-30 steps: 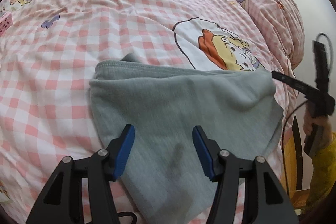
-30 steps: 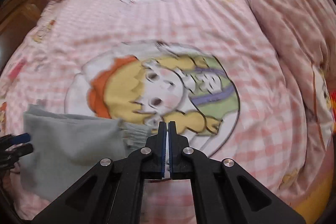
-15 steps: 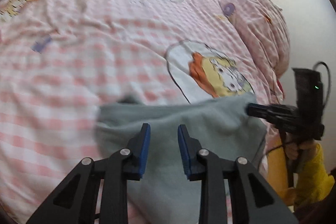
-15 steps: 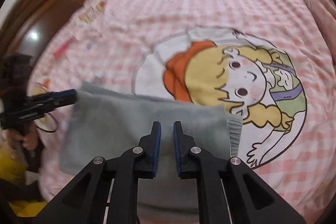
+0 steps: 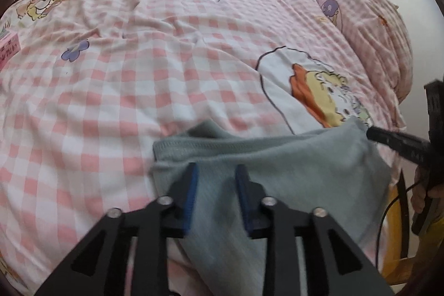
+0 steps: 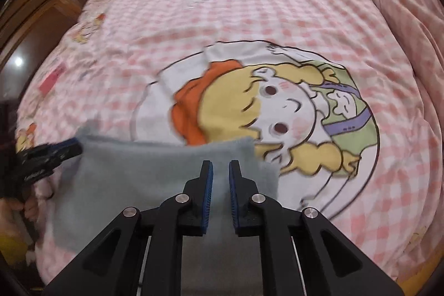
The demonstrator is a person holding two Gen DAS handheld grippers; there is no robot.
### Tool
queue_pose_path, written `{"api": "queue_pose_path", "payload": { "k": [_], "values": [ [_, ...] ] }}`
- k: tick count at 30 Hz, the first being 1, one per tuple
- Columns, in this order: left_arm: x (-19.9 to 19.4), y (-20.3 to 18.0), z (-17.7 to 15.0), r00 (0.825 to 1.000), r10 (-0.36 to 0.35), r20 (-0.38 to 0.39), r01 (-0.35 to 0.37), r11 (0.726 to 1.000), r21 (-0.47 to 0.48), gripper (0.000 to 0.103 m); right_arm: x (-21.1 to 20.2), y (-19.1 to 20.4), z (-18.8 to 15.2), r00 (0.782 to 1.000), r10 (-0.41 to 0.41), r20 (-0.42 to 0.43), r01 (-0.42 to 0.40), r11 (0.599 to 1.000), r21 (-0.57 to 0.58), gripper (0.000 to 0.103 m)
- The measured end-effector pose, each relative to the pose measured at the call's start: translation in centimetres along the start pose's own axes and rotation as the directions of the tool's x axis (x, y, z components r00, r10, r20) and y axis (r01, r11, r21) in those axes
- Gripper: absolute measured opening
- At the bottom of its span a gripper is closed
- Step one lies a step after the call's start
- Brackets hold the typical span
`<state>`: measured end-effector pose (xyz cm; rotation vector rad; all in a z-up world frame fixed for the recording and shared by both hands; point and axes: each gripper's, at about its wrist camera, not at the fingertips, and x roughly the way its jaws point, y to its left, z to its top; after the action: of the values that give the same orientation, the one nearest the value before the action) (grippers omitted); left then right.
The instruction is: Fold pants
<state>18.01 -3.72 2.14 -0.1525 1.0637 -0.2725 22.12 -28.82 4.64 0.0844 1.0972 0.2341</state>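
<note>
Grey pants [image 5: 291, 174], soft knit with a ribbed hem, lie folded at the near edge of the bed [image 5: 125, 74] (pink gingham cover, cartoon prints). Left gripper [image 5: 216, 182] narrowly parted above the cloth; right gripper [image 6: 221, 179] likewise, holding nothing.

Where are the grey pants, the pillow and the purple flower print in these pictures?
grey pants [image 5: 299, 171]: left wrist view, on the flat middle of the fabric.
pillow [image 5: 377, 27]: left wrist view, on its checked top side.
purple flower print [image 5: 75, 50]: left wrist view, on the flower's centre, printed on the bedcover.
</note>
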Motion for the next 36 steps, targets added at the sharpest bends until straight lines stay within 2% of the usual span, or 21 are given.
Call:
{"api": "queue_pose_path", "payload": {
  "k": [4, 7, 9, 13, 14, 15, 16, 17, 21, 24, 28, 32, 36],
  "values": [
    [-1.3, -0.8, -1.4, 1.000, -0.017, -0.016, 0.017, 1.000, 0.013, 0.036, -1.0, 0.7, -2.3, 0.999, 0.001, -0.041, -0.002, 0.999, -0.039, 0.013],
    [-1.8, -1.1, -2.8, 0.999, -0.011, -0.031, 0.011, 1.000, 0.007, 0.040, -0.8, 0.1, -4.5, 0.995, -0.049, -0.084, 0.045, 0.998, -0.044, 0.014],
    [-1.9, -1.1, -3.7, 0.999, 0.003, -0.035, -0.003, 1.000, 0.001, 0.040, -0.6, -0.7, -5.9, 0.993, -0.054, -0.105, 0.052, 0.998, -0.017, 0.014],
    [-2.4, -1.0, -4.8, 0.999, 0.020, -0.038, -0.021, 1.000, -0.021, 0.041, -0.5, -1.6, -7.7, 0.995, -0.019, -0.095, 0.023, 0.999, 0.047, 0.018],
    [-2.5, -1.0, -5.1, 0.999, 0.024, -0.036, -0.025, 0.999, -0.027, 0.042, -0.5, -1.7, -8.0, 0.996, -0.013, -0.093, 0.018, 0.998, 0.056, 0.022],
    [-2.7, -1.0, -5.3, 0.999, 0.028, -0.035, -0.030, 0.999, -0.031, 0.047, -0.3, -1.7, -8.1, 0.996, 0.003, -0.089, 0.003, 0.997, 0.077, 0.029],
    [-3.0, -1.1, -5.6, 0.999, 0.041, -0.034, -0.042, 0.999, -0.034, 0.060, -0.2, -1.8, -8.2, 0.996, 0.021, -0.081, -0.013, 0.996, 0.091, 0.033],
    [-3.1, -1.1, -5.8, 0.998, 0.052, -0.036, -0.053, 0.998, -0.037, 0.064, -0.1, -1.9, -8.3, 0.996, 0.046, -0.072, -0.038, 0.994, 0.107, 0.043],
    [-3.3, -0.8, -7.0, 0.997, 0.064, -0.053, -0.066, 0.997, -0.049, 0.065, 0.1, -1.6, -8.7, 0.998, 0.055, -0.037, -0.048, 0.985, 0.164, 0.053],
    [-3.3, -0.7, -7.4, 0.997, 0.065, -0.051, -0.068, 0.996, -0.051, 0.065, 0.1, -1.1, -8.8, 0.998, 0.067, -0.021, -0.063, 0.988, 0.143, 0.063],
    [-3.4, -1.2, -7.7, 0.997, 0.059, -0.052, -0.061, 0.998, -0.032, 0.066, -0.3, -0.5, -8.7, 0.999, 0.044, -0.025, -0.041, 0.991, 0.129, 0.064],
    [-3.6, -2.1, -7.5, 0.997, 0.053, -0.055, -0.054, 0.999, -0.007, 0.066, -1.6, -0.7, -8.3, 0.997, 0.042, -0.063, -0.027, 0.975, 0.221, 0.064],
    [-3.2, -2.7, -7.2, 0.996, 0.050, -0.075, -0.050, 0.999, -0.003, 0.066, -3.2, -0.5, -8.3, 0.999, 0.027, -0.019, -0.022, 0.967, 0.255, 0.064]
  ]
}}
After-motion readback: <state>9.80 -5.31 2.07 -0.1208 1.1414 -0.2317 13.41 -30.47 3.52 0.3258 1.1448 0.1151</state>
